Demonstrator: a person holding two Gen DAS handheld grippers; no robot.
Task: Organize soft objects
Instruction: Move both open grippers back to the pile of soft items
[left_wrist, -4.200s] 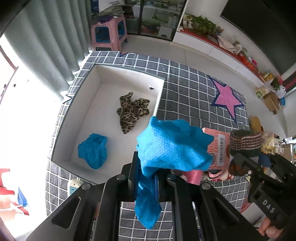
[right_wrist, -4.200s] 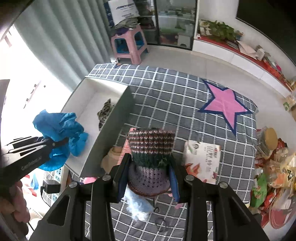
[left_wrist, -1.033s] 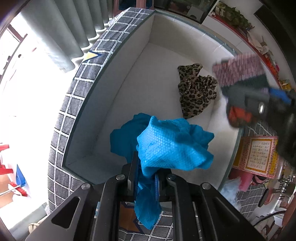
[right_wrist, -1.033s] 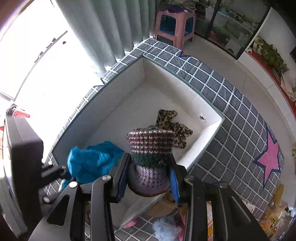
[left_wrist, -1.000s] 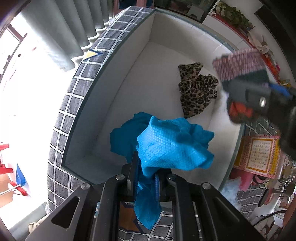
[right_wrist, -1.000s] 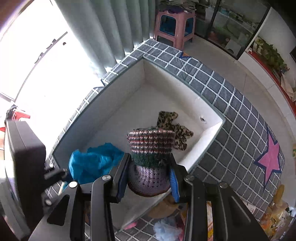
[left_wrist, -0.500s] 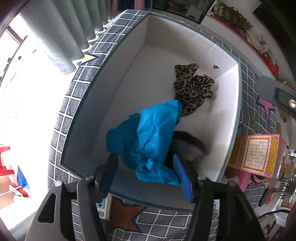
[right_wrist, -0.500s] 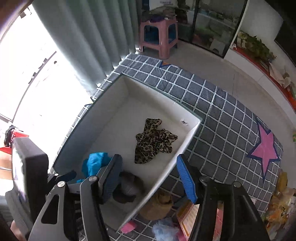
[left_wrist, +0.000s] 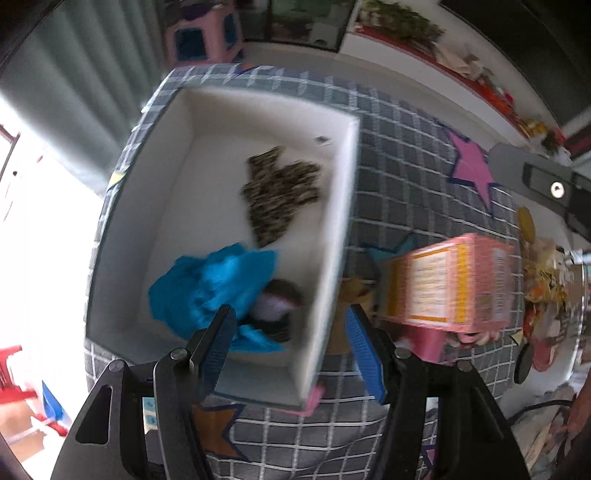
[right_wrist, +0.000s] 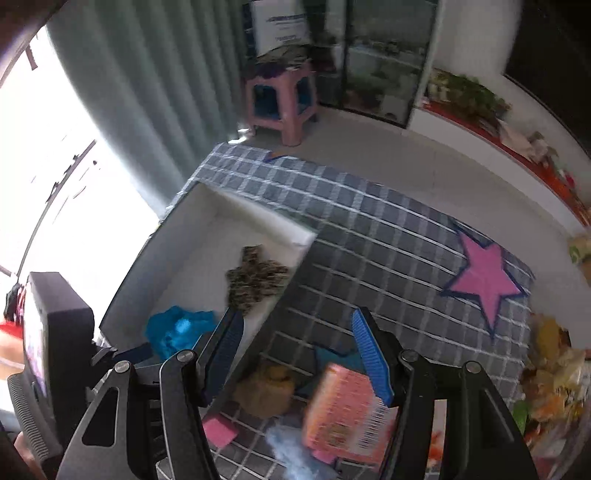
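A white box (left_wrist: 340, 221) stands on the checked cloth. Inside it lie a leopard-print cloth (left_wrist: 280, 195), a heap of blue cloths (left_wrist: 214, 288) and, beside the heap at the near right corner, the knitted hat (left_wrist: 275, 306). My left gripper (left_wrist: 289, 314) hangs open above that corner, holding nothing. My right gripper (right_wrist: 298, 315) is open too and bare, over the box's right wall (right_wrist: 258, 218). The right wrist view shows the leopard-print cloth (right_wrist: 255, 280) and blue cloths (right_wrist: 177, 328), but not the hat. Both pictures are blurred.
A pink carton (right_wrist: 343, 410), a brown lump (right_wrist: 266, 391), a pink sponge (right_wrist: 219, 428) and a pale blue fluffy piece (right_wrist: 291, 450) lie right of the box. Snack packets (right_wrist: 554, 376) crowd the right edge. A pink stool (right_wrist: 284, 99) stands on the floor beyond.
Both grippers opened: the blue cloth and the knitted hat dropped into the box's near end. Both grippers then rose and pulled back toward the box's right wall.
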